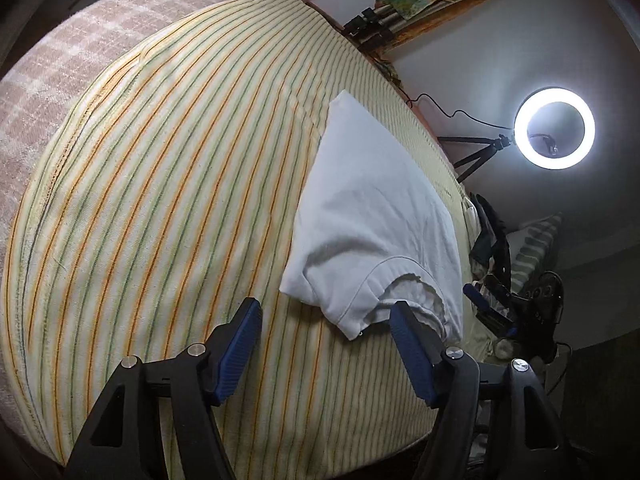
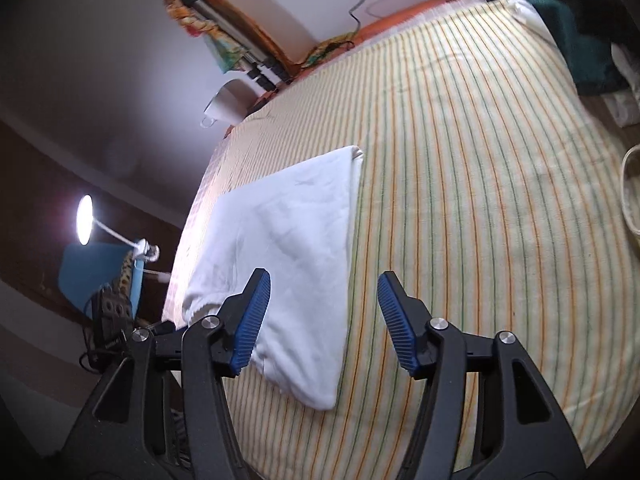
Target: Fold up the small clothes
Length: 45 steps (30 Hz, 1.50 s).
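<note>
A white T-shirt (image 1: pixel 372 216) lies partly folded on the striped bedsheet (image 1: pixel 168 184), near the bed's right edge, its sleeve and collar end nearest me. My left gripper (image 1: pixel 324 316) is open and empty, its right finger just below the sleeve hem. In the right wrist view the same shirt (image 2: pixel 296 240) lies flat as a long folded strip on the sheet (image 2: pixel 480 200). My right gripper (image 2: pixel 324 292) is open and empty above the shirt's near end, its left finger over the cloth.
A lit ring light (image 1: pixel 554 128) on a tripod stands beyond the bed's edge. Dark clothes (image 2: pixel 580 32) lie at the bed's far corner. A white cup (image 2: pixel 228 104) and a desk lamp (image 2: pixel 85 220) stand beside the bed. A pink checked blanket (image 1: pixel 60 64) lies at the left.
</note>
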Available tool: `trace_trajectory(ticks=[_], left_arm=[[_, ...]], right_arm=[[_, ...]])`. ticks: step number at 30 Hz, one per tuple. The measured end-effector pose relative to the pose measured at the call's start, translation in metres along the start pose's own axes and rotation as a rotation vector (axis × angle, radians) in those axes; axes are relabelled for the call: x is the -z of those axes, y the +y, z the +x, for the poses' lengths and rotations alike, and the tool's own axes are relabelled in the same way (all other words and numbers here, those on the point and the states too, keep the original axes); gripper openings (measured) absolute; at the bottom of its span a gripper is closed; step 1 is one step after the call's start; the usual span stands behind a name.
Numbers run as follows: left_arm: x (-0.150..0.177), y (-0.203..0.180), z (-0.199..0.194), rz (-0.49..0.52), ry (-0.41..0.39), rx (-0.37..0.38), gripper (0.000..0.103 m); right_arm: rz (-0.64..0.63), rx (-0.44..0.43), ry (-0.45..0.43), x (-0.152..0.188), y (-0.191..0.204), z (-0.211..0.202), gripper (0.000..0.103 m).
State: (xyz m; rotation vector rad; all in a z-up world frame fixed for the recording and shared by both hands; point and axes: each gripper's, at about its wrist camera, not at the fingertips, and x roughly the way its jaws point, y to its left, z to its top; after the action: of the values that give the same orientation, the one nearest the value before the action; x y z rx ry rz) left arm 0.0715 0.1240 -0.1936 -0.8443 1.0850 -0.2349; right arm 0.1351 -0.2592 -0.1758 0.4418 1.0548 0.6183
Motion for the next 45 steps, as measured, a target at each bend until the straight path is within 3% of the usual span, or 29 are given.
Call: trace_trajectory(ticks=[5, 9, 17, 20, 24, 29, 31, 34, 38, 45], left_arm=[[-0.004, -0.009, 0.006, 0.001, 0.002, 0.005, 0.070], [-0.004, -0.011, 0.014, -0.012, 0.006, 0.004, 0.070], [-0.013, -0.016, 0.025, -0.038, -0.013, 0.019, 0.067], [-0.016, -0.018, 0.031, -0.047, -0.020, 0.021, 0.061], [-0.023, -0.016, 0.037, -0.067, -0.027, 0.018, 0.045], [-0.028, -0.014, 0.041, -0.069, -0.036, 0.000, 0.025], [-0.028, -0.019, 0.042, -0.042, -0.043, -0.024, 0.017], [-0.027, -0.033, 0.041, 0.053, -0.077, -0.084, 0.013], [-0.022, -0.057, 0.036, 0.190, -0.131, -0.126, 0.011], [-0.018, -0.081, 0.032, 0.286, -0.173, -0.126, 0.009]], right_arm=[[0.109, -0.029, -0.005, -0.008, -0.018, 0.016, 0.059], [0.145, -0.035, 0.003, -0.013, -0.026, 0.028, 0.059], [0.172, -0.133, 0.010, -0.026, -0.026, 0.051, 0.057], [0.155, -0.151, 0.026, -0.032, -0.017, 0.064, 0.055], [0.150, -0.151, 0.021, -0.043, -0.011, 0.078, 0.052], [0.164, -0.134, 0.019, -0.049, -0.016, 0.087, 0.029], [0.157, -0.112, 0.015, -0.050, -0.017, 0.088, 0.021], [0.114, -0.064, 0.012, -0.051, -0.009, 0.088, 0.010], [0.034, -0.005, -0.002, -0.055, 0.012, 0.083, 0.008], [-0.031, 0.004, -0.043, -0.060, 0.038, 0.067, 0.007]])
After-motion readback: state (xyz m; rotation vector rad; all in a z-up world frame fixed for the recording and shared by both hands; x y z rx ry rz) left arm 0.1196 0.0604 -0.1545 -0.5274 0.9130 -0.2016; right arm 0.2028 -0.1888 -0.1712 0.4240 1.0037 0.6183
